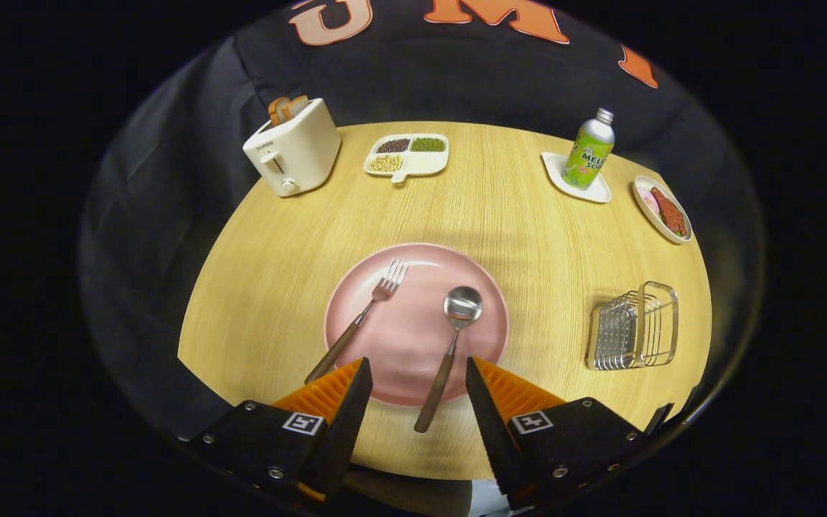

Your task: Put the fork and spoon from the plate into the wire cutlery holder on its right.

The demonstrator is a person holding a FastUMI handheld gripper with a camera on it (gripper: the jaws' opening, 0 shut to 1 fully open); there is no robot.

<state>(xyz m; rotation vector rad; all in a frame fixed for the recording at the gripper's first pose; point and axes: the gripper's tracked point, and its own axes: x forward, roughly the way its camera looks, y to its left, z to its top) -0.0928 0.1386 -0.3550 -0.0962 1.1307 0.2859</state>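
- Two utensils lie on the pink plate (413,287) at the middle of the round wooden counter (528,215): the fork (363,316) on its left half, the spoon (453,345) on its right half.
- The fork has tines pointing to about 1 o'clock and a wooden handle running off the plate's rim toward 7 o'clock, ending just beside the tool's left finger.
- The spoon has its bowl up near the plate's centre, and its wooden handle crosses the near rim and ends on the counter, between the two fingers.
- The tool (418,377) is released, fingers spread wide, touching nothing, hovering at the plate's 6 o'clock edge.
- The wire cutlery holder (636,327) stands at the plate's 3 o'clock, well apart from it.
- Further off: a toaster (295,147) with bread at 11 o'clock, a divided dish (408,154) of beans at 12, a green bottle (589,151) on a white coaster (575,179) at 1, and a small dish (661,208) with food at 2.
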